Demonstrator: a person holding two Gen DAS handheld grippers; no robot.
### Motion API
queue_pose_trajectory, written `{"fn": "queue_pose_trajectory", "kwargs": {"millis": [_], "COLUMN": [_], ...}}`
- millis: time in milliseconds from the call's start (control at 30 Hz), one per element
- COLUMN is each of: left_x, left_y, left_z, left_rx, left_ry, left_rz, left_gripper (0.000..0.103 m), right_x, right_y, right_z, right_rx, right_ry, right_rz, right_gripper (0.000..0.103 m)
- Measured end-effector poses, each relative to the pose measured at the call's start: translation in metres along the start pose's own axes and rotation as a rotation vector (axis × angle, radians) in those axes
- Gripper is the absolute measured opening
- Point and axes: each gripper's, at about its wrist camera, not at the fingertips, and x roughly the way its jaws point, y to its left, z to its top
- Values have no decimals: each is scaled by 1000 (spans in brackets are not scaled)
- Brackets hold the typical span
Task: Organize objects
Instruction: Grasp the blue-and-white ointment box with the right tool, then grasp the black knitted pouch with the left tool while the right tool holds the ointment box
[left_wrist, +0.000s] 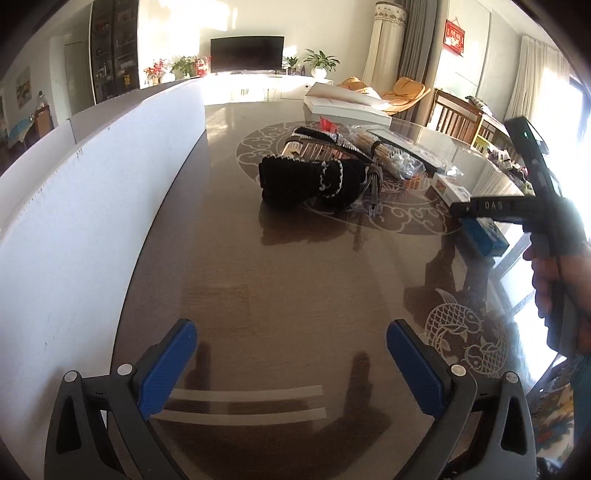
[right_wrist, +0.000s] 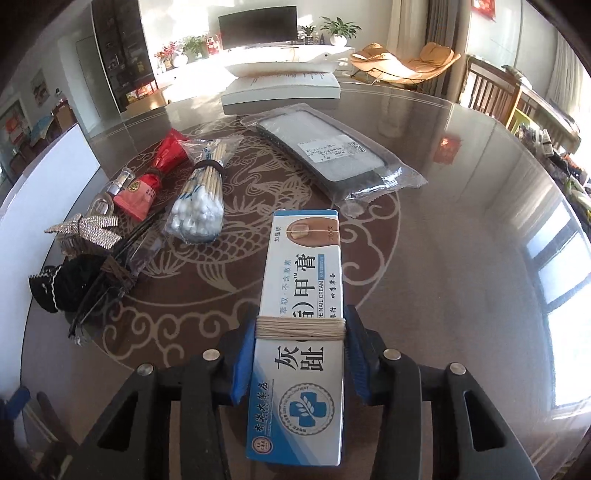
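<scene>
The right claw (right_wrist: 300, 354) squeezes the cream box (right_wrist: 301, 295) to move it, while the left claw (left_wrist: 291, 365) waits wide open.

The blue-and-white box (right_wrist: 301, 314) carries large Chinese characters 灰趾 and 甲膏, the English words "NAIL CREAM" along its blue band, and a round seal with a blue cross and leaf near its lower end. The bagged grey item (right_wrist: 332, 155) bears a white label with a QR code, its print too small to read. The right hand-held gripper (left_wrist: 491, 210) shows "DAS" on its body.
</scene>
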Motion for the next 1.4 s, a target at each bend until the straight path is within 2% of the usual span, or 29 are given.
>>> {"fn": "queue_pose_trajectory", "kwargs": {"millis": [100, 167, 300, 367, 400, 433, 467, 533, 633, 700, 733, 767, 833, 900, 967, 1000, 1033, 1067, 1100, 1233, 1300, 1367, 1400], "left_x": [1, 16, 52, 65, 69, 71, 72, 68, 41, 23, 17, 12, 10, 22, 40, 49, 58, 66, 72, 52, 37, 28, 28], "left_y": [-3, -8, -20, -24, -26, -26, -29, -33, -35, -39, -41, -43, -47, -50, -50, -48, -46, -44, -42, -37, -34, -34, -36], "left_z": [35, 62, 98, 106, 106, 104, 101, 88, 64, 52, 49, 47, 51, 62, 76, 81, 85, 86, 85, 58, 39, 25, 22], "left_rx": [58, 126, 252, 288, 300, 310, 319, 339, 311, 307, 315, 323, 340, 345, 320, 299, 274, 247, 224, 185, 162, 158, 170], "left_ry": [-35, -32, -28, -12, 4, 25, 54, 88, 95, 78, 59, 38, -17, -23, -2, 17, 44, 79, 112, 81, 69, 52, 56], "left_rz": [12, 9, 51, 16, -37, -104, -150, -173, -290, -316, -302, -274, -198, -131, -136, -159, -185, -212, -222, -200, -168, -94, -69], "left_gripper": [103, 103, 103, 103, 102, 89, 64, 45, 45, 51, 64, 84, 100, 100, 100, 99, 81, 38, 34, 34, 35, 41, 44], "right_x": [-13, -19, -23, -23, -24, -24, -24, -24, -23, -22, -22, -22, -22, -22, -22, -22, -22, -22, -22, -25, -27, -22, -18], "right_y": [-12, -19, -25, -25, -25, -25, -25, -26, -26, -25, -25, -25, -25, -25, -25, -25, -25, -26, -26, -35, -35, -30, -26], "right_z": [-25, -35, -45, -48, -50, -51, -51, -51, -51, -51, -50, -51, -51, -51, -51, -51, -51, -51, -51, -53, -51, -43, -39], "right_rx": [-58, -63, -66, -66, -67, -70, -66, -66, -66, -68, -68, -68, -68, -68, -68, -68, -67, -66, -63, -29, -31, -65, -82], "right_ry": [-34, -45, -74, -95, -111, -133, -136, -136, -136, -136, -136, -136, -136, -136, -136, -136, -136, -136, -137, -120, -73, -3, 23], "right_rz": [16, 23, 33, 33, 33, 35, 39, 40, 50, 47, 47, 47, 47, 47, 47, 47, 48, 50, 55, 112, 130, 129, 120], "right_gripper": [44, 45, 45, 45, 45, 45, 46, 46, 48, 48, 48, 48, 48, 48, 48, 48, 48, 48, 48, 52, 62, 80, 81]}}
